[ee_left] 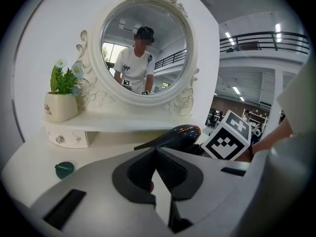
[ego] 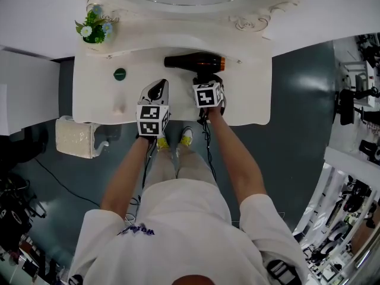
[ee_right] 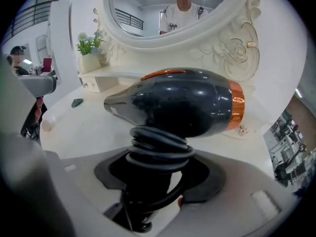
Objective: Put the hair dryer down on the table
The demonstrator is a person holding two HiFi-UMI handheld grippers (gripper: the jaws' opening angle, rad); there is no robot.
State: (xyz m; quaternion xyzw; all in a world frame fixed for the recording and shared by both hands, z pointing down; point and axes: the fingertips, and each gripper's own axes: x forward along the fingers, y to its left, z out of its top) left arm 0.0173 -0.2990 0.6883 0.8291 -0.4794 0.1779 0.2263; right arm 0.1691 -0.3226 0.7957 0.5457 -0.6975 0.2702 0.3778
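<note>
Right tongs point(ee_right: 154, 181) clamp the hair dryer point(ee_right: 177, 102), barrel crosswise before the mirror point(ee_right: 168, 9), seemingly just off the table point(ee_right: 89, 127); left tongs point(ee_left: 155, 169) closed, empty.

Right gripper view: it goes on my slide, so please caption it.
Right gripper holds the black hair dryer by its cord-wrapped handle over the white table, before the mirror.

Black hair dryer point(ee_right: 182, 100) with orange ring, barrel level, over white table point(ego: 249, 100)

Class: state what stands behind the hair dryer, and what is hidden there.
Behind the hair dryer stands the white-framed mirror on a low shelf. The dryer's body covers the frame's base and part of the shelf.
</note>
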